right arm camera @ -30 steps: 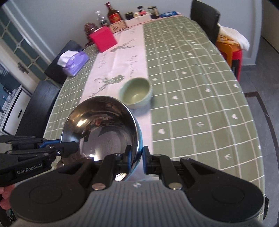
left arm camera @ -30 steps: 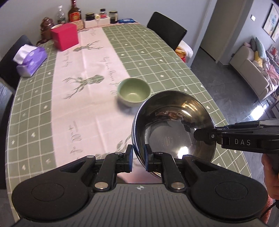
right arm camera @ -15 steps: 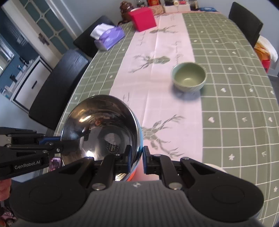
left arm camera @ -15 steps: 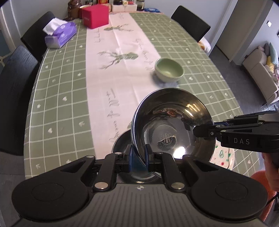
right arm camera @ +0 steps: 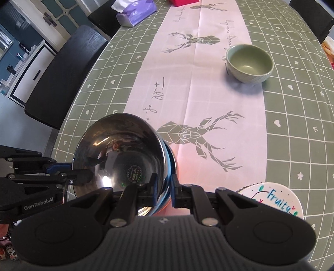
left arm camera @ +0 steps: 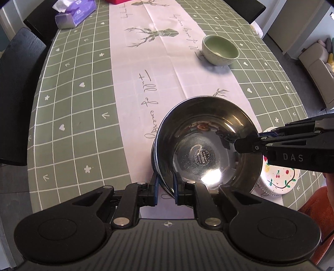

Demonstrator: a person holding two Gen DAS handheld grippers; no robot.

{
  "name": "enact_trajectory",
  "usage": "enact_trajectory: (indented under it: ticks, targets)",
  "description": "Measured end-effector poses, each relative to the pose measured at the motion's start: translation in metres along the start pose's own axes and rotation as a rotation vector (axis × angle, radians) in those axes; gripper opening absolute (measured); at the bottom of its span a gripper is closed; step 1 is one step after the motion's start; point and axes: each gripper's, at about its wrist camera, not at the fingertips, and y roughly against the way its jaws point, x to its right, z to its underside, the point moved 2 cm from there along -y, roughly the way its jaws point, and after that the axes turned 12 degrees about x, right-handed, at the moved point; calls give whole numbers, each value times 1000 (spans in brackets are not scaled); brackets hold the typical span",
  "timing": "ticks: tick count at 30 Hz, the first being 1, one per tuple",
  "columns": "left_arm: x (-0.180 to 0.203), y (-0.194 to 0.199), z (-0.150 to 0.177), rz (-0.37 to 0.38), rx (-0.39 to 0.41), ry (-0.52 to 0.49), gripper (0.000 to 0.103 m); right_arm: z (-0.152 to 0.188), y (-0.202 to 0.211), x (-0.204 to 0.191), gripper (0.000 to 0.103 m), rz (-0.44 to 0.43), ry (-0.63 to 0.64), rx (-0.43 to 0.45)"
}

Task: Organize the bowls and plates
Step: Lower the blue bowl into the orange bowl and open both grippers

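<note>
Both grippers hold one steel bowl [left arm camera: 208,143] by its rim. My left gripper [left arm camera: 165,187] is shut on its near-left rim; my right gripper [right arm camera: 162,187] is shut on the opposite rim. The steel bowl [right arm camera: 119,154] sits low over a second bowl [left arm camera: 155,164], whose rim shows just beneath it. A green ceramic bowl [left arm camera: 220,50] stands further up the table, also in the right wrist view [right arm camera: 249,62]. A white plate with a fruit print [left arm camera: 279,177] lies at the near right, also in the right wrist view [right arm camera: 275,198].
The table has a green checked cloth [left arm camera: 83,104] with a pink runner. A purple tissue pack [left arm camera: 73,14] lies at the far left. Black chairs [right arm camera: 66,73] stand along the left side. A sofa [left arm camera: 317,62] is off to the right.
Both grippers have carried the steel bowl back toward the near table edge and lowered it onto another bowl. The green bowl now lies farther off, and the printed plate has come into view.
</note>
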Motion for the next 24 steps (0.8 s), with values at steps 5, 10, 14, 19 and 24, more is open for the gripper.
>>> enact_trajectory:
  ticks: [5,10,14,19,24]
  targets:
    - [-1,-6,-1,6,-14,10,15,-1,-7,0,10,12,1,-15]
    - [-1,-11,0,2,-27,1,15,-1,-12,0,10,14,0,-29]
    - [0,-17,2,-5,-45,-8,15,-1,-14,-1,10,19,6,-27]
    - [0,-20,3,-1,-44,-12,16,-1,-13,0,11,16,12,-20]
    - [2,-20,4,0,-46,-20,16,1,-12,-1,12,13,26,-11]
